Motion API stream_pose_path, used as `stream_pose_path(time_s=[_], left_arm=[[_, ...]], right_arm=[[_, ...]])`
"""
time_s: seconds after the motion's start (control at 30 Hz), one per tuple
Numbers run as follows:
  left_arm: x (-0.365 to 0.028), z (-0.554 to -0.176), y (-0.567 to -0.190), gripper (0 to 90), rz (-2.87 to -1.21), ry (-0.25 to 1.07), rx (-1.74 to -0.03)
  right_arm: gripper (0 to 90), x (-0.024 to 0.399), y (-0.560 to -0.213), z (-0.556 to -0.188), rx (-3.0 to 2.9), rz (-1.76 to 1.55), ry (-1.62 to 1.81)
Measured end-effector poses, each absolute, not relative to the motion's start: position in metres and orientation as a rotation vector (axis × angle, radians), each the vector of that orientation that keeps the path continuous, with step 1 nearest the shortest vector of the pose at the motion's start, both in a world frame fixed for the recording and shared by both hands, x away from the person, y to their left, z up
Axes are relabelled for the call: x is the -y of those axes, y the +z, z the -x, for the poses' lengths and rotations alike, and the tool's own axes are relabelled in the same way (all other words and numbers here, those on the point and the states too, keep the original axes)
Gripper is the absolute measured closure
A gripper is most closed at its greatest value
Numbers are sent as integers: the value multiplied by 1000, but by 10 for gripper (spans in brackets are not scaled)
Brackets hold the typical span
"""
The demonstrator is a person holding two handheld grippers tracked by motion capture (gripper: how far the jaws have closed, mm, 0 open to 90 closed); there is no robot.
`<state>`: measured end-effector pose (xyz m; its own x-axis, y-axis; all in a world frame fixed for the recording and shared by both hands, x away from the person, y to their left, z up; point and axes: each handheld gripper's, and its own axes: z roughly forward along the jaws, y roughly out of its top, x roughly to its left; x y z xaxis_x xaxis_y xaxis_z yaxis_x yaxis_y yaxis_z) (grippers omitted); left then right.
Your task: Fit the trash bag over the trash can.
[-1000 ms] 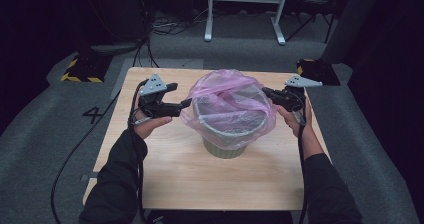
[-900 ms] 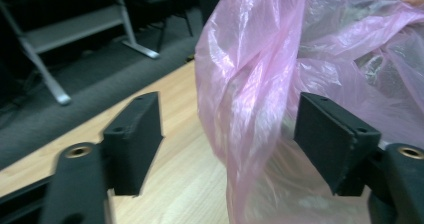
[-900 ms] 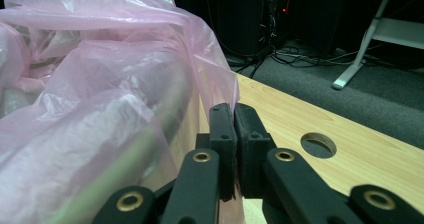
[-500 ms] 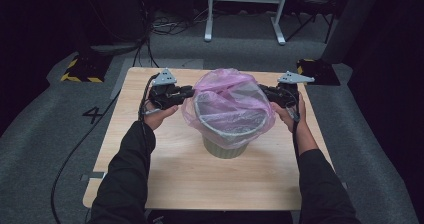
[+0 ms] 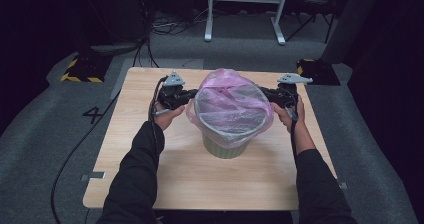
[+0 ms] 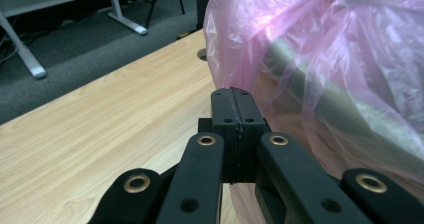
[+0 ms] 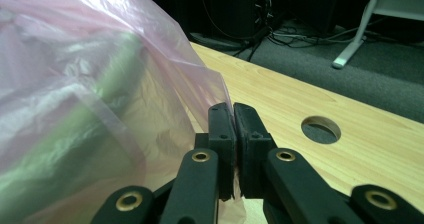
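Observation:
A pale green bin (image 5: 225, 149) stands mid-table, lined with a thin pink bag (image 5: 230, 104) that puffs over its rim. My left gripper (image 5: 189, 96) is at the bag's left side. Its jaws have just been closing and now meet at the film's edge (image 6: 233, 96), the pink bag (image 6: 325, 44) bulging to their right. My right gripper (image 5: 264, 93) is at the bag's right side, shut (image 7: 234, 113) with a strip of the pink bag (image 7: 75, 84) pinched between its pads. Green bin wall (image 7: 115, 59) shows through the film.
The wooden table (image 5: 150, 149) has a round cable hole (image 7: 321, 129) near its far edge. On the grey floor beyond are a white desk frame (image 5: 245, 14), cables, and a black-and-yellow block (image 5: 82, 69) at the left.
My left gripper moved right and down to the bag's left edge, and its jaws went from wide open to shut there. The right gripper stayed put.

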<state>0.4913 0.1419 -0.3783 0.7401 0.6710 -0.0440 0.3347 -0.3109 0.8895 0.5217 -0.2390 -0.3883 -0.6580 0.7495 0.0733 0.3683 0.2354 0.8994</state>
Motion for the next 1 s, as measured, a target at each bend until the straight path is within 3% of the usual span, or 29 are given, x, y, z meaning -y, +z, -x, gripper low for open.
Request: stream_pose_path(time_s=[0.57,1.0], left_arm=[[-129,-507,-402,899,-1989,338,-858],[-141,-496,-421,898,-2002,312,-877]], right_arm=[[862,227,-404,-529,-2229,-1085,1316],[854,236,-419,-521,-2261,-1076,1319]])
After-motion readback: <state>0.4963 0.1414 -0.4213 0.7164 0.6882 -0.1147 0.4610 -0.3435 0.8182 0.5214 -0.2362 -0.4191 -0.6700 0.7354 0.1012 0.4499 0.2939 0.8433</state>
